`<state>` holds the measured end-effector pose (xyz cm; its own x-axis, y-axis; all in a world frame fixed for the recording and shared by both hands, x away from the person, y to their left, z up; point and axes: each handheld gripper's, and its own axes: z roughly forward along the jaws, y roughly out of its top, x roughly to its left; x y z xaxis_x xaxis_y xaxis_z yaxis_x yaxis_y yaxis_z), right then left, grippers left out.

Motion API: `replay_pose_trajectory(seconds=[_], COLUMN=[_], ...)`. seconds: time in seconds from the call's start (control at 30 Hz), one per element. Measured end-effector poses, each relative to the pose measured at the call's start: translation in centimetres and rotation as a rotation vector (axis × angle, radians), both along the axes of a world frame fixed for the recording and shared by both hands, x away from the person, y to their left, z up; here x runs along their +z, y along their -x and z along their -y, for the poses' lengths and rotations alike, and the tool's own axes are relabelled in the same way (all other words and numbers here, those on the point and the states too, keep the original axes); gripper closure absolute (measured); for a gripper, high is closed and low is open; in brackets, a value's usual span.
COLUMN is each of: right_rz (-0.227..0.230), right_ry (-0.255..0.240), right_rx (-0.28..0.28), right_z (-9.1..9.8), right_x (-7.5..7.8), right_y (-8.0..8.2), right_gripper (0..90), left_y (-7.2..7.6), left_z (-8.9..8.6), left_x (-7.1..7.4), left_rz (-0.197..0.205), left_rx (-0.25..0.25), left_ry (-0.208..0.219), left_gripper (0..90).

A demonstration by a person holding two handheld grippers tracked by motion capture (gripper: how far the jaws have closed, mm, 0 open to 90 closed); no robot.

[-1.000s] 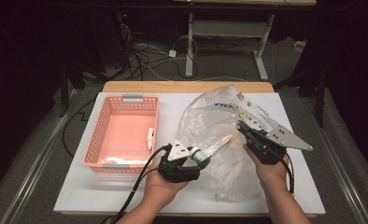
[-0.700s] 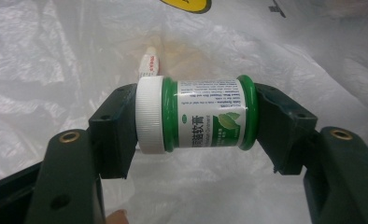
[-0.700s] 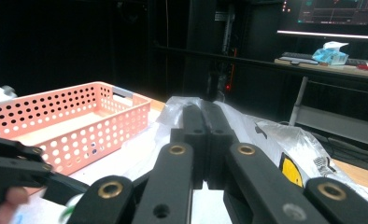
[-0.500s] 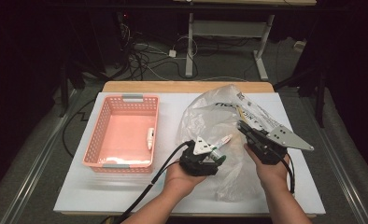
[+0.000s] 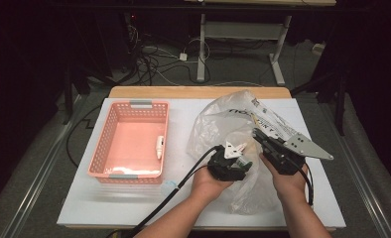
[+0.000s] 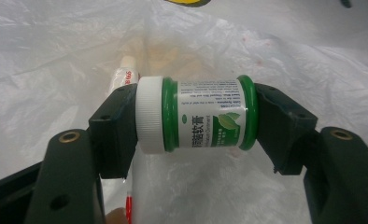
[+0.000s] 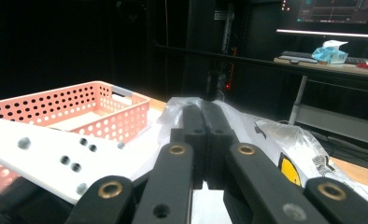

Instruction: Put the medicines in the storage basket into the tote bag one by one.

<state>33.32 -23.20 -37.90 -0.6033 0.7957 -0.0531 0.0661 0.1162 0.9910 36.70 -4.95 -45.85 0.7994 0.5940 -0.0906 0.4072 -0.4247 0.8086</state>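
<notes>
Left gripper (image 5: 239, 157) clamps a green ointment jar (image 6: 197, 114) end to end over the plastic bag (image 5: 223, 119) — right gripper (image 5: 257, 134) is closed, seemingly pinching the bag's edge.

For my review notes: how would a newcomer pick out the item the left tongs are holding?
Start at the clear plastic bag on the right half of the white table, beside the pink basket. At its mouth, the left tongs clamp a small jar sideways, end to end. It stands out by its white screw cap, green bands and leaf-printed label.
</notes>
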Motion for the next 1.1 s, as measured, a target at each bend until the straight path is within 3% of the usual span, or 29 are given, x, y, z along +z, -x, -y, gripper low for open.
replay_pose_trajectory(seconds=[0.17, 0.3, 0.43, 0.7, 0.8, 1.1], right_rz=[-0.003, -0.006, -0.006, -0.005, -0.006, -0.006], right_ry=[0.001, -0.003, -0.003, -0.002, -0.002, 0.0], right_rx=[-0.001, -0.003, -0.005, -0.004, -0.004, -0.003], right_z=[0.0, 0.0, 0.1, 0.1, 0.1, 0.1], right_x=[-0.1, -0.1, -0.1, -0.1, -0.1, -0.2], right_y=[-0.1, 0.0, -0.1, -0.1, 0.0, -0.1], right_gripper=[90.0, 90.0, 90.0, 90.0, 90.0, 90.0], left_y=[-0.5, -0.7, -0.9, -1.0, -0.8, 0.0], left_z=[0.9, 1.5, 1.9, 2.0, 2.0, 1.4], left_x=[-0.8, -1.3, -1.8, -1.8, -1.8, -1.0], left_rz=[-0.004, -0.003, -0.008, -0.008, 0.006, -0.009], left_rx=[0.003, -0.008, 0.009, 0.01, -0.002, -0.051], left_ry=[0.008, -0.027, -0.022, -0.028, -0.043, -0.039], left_gripper=[34.9, 34.9, 34.9, 34.6, 34.4, 27.6])
